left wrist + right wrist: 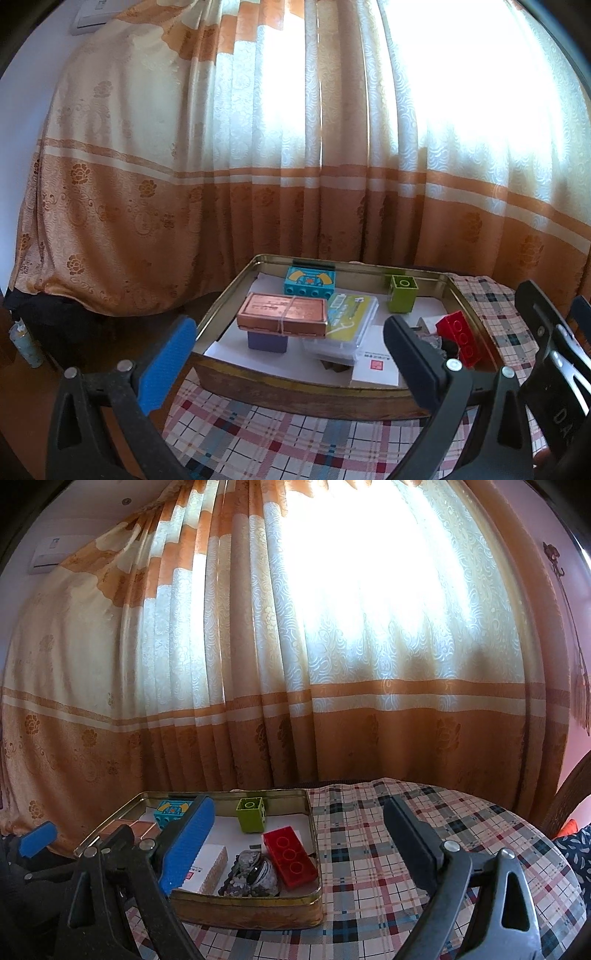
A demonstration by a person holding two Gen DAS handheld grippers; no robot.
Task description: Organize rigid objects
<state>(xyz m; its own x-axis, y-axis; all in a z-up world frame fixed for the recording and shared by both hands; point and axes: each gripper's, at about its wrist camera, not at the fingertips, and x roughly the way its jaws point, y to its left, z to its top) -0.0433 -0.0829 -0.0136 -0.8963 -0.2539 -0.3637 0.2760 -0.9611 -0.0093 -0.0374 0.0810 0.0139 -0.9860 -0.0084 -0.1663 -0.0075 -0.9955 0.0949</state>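
While the orange-and-cream curtain [258,147] fills the background, a checked tablecloth [424,834] covers the round table, and a shallow gold tin tray [295,387] sits on it, its long axis running away toward the curtain. Inside, a copper-coloured box [282,319] lies flat across a purple block [267,341], its length running side to side. Beside it a clear plastic case [351,325] lies flat. At the tray's right side a red brick [290,856] lies with its studs up, long axis pointing diagonally toward the near right corner. A teal brick [310,282] and a green cube [402,293] stand near the far wall. The left gripper [291,365] and right gripper [299,849] both stand wide apart, holding nothing.
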